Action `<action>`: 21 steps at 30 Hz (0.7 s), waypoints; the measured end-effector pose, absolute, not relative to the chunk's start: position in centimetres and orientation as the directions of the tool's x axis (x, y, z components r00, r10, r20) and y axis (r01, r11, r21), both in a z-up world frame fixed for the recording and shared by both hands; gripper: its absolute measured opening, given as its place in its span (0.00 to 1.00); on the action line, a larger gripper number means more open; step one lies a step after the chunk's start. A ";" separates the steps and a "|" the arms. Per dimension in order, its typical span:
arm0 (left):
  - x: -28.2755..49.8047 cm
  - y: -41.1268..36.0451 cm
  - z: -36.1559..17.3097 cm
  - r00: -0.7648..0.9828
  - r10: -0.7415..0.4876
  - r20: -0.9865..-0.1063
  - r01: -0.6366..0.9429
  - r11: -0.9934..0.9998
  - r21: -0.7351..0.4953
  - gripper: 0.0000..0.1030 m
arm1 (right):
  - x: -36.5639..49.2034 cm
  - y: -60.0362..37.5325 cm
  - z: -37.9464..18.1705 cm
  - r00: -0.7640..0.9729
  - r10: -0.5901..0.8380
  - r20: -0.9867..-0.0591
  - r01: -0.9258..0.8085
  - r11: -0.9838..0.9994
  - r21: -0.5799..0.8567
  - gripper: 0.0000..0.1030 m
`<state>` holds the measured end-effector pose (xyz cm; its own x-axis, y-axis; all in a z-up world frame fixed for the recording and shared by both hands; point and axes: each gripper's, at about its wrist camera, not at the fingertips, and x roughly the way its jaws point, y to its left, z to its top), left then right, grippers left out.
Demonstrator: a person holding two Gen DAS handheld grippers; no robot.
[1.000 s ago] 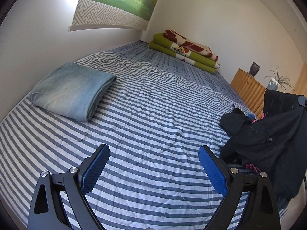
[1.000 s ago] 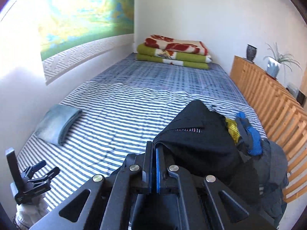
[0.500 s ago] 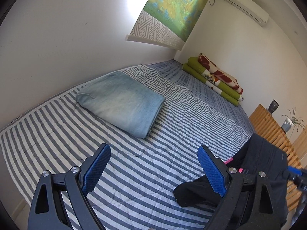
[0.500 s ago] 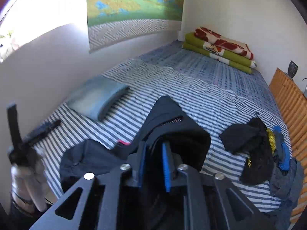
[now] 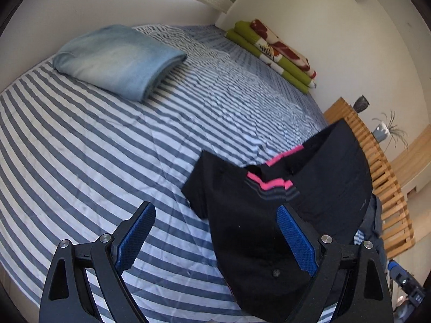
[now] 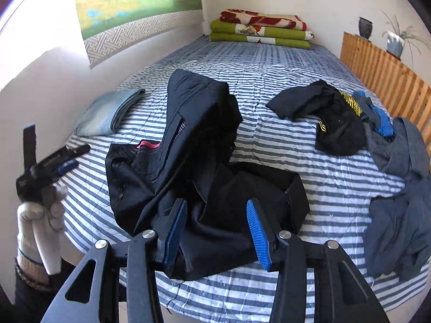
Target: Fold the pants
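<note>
The black pants (image 6: 188, 134) with a pink-striped waistband (image 5: 269, 183) lie crumpled on the near part of the striped bed (image 5: 94, 161), one part still peaked up. My right gripper (image 6: 216, 228) hovers over their near edge. Its jaws are opening, and black cloth lies between and under the blue pads without being pressed. My left gripper (image 5: 214, 215) stands wide open just above the pants' left edge with nothing in its grip. In the right wrist view the left gripper (image 6: 54, 161) shows at the left, held by a white-gloved hand (image 6: 40, 228).
Folded light-blue jeans (image 5: 118, 53) lie by the left wall. A heap of dark clothes (image 6: 336, 118) and a grey-blue garment (image 6: 398, 215) lie on the bed's right side by a slatted wooden rail (image 6: 382, 80). Folded green blankets (image 6: 258, 27) sit at the far end.
The right gripper, shut on the black pants a second ago, carried them left and down onto the bed and opened. The left gripper swung down toward the pants.
</note>
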<state>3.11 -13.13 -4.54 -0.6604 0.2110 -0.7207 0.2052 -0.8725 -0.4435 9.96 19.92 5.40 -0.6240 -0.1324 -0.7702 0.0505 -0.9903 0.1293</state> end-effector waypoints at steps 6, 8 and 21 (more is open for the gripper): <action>1.2 -9.0 -6.9 -0.590 0.304 -0.748 0.195 -0.845 -0.497 0.07 | 13.6 22.7 6.9 -0.673 -0.152 -0.724 0.048 -0.986 0.162 0.42; 1.3 -6.6 -6.0 -0.601 0.284 -0.747 0.135 -0.885 -0.445 0.00 | 14.9 23.6 7.4 -0.698 -0.135 -0.703 0.048 -0.989 0.142 0.42; 6.2 -2.5 -2.0 -0.646 0.172 -0.743 0.161 -0.921 -0.354 0.62 | 22.6 33.8 4.9 -0.735 -0.090 -0.673 -0.086 -0.971 0.223 0.44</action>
